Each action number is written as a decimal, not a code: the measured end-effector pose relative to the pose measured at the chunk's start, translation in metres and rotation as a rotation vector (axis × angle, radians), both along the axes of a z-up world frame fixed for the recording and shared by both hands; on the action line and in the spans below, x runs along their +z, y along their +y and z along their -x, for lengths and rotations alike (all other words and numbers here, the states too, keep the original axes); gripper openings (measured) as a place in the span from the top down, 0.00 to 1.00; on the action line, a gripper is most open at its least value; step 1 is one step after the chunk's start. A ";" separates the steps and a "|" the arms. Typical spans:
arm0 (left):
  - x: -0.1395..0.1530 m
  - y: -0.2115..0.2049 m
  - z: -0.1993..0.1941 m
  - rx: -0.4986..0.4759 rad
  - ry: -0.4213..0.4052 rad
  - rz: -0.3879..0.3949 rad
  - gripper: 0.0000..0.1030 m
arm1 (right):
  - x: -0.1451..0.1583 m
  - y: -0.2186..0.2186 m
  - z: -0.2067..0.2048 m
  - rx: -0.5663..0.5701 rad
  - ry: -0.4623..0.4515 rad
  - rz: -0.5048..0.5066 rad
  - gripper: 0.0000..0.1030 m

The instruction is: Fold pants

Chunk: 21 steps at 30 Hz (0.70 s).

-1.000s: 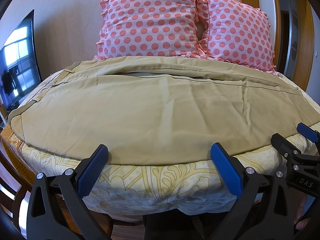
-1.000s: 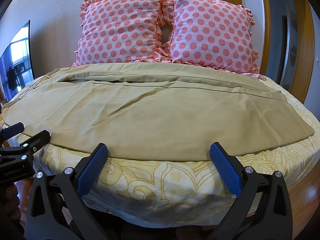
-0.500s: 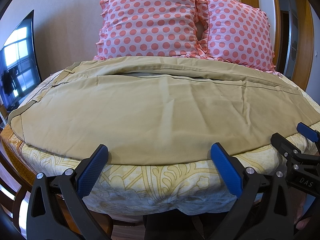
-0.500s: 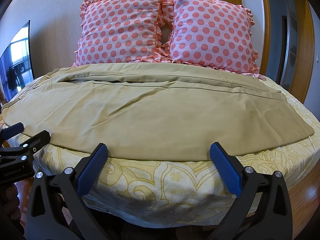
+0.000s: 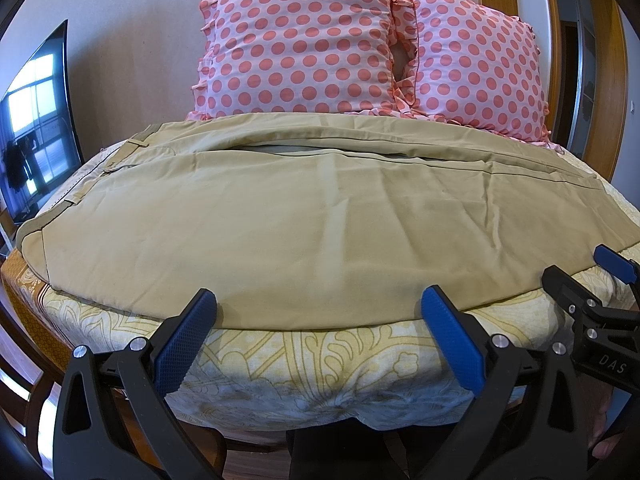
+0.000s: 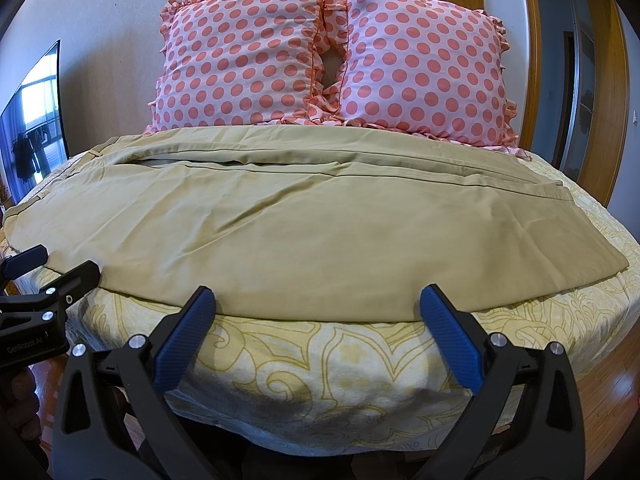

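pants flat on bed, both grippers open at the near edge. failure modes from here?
1. The pants lie straight on the patterned bedsheet; a low pinch by the left gripper or right gripper could catch the sheet too.
2. The legs are stacked, so a shallow grip may lift only the top layer.
3. The far edge meets the polka-dot pillows; a long fold could snag there.

Readable markings: white letters "DAS" on the black body of the right gripper (image 5: 614,264), seen from the left wrist; "GenRobot.AI" on the left gripper (image 6: 56,264), seen from the right wrist.
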<state>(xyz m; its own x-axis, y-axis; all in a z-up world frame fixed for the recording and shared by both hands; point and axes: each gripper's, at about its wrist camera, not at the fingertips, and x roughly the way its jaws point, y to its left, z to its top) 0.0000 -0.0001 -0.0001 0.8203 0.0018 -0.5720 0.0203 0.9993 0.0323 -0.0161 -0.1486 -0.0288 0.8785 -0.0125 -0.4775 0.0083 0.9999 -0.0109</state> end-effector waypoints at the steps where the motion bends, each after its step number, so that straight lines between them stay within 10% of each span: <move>1: 0.000 0.000 0.000 0.000 0.000 0.000 0.01 | 0.000 0.000 0.000 0.000 0.000 0.000 0.02; 21: 0.003 0.002 -0.001 -0.019 0.017 0.006 0.01 | 0.002 -0.004 -0.007 0.056 0.025 -0.018 0.02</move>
<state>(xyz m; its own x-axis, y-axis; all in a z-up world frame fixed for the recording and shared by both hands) 0.0012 0.0015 0.0030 0.8103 -0.0168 -0.5858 0.0397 0.9989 0.0262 -0.0087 -0.1524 -0.0266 0.8653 0.0448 -0.4992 -0.0472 0.9989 0.0078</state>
